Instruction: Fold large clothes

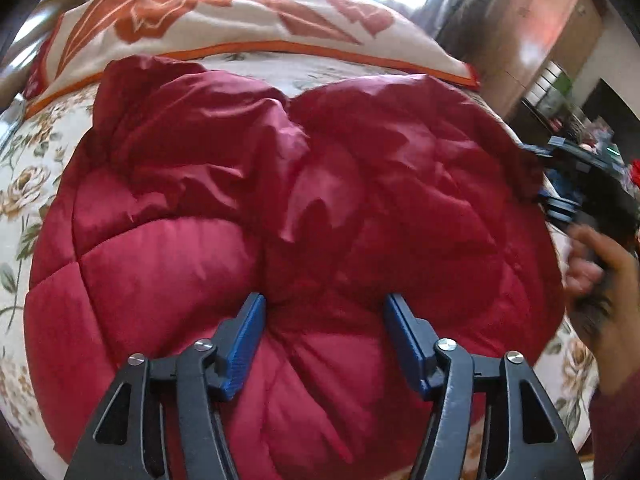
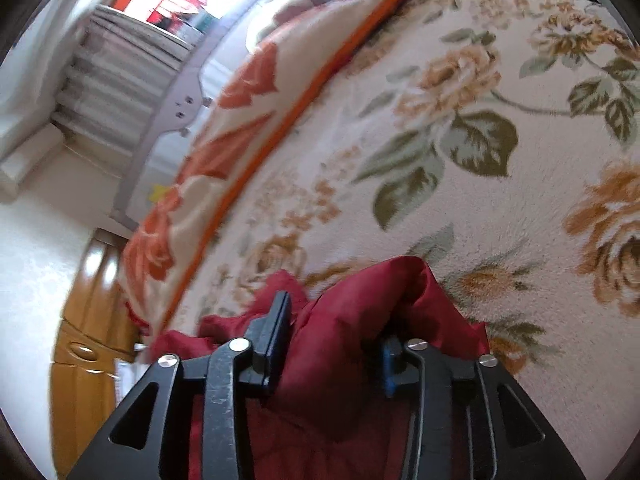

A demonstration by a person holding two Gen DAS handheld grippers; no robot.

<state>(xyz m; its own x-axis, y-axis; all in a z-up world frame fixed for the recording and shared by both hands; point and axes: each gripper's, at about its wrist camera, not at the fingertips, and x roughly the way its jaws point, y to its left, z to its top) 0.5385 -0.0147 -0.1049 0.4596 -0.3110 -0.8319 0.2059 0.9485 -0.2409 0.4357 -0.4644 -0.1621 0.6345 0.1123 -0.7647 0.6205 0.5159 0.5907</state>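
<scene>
The left hand-held gripper (image 1: 325,340) points steeply downward, and its two blue-padded black fingers (image 1: 246,344) stand apart with nothing pressed between them. The right hand-held gripper (image 2: 334,344) also tilts downward, its jaws partly open around a fold of red cloth. A bare hand (image 1: 600,280) shows at the right edge of the left view.

No legible text, labels, brands, nos. or signs anywhere in either view.
</scene>
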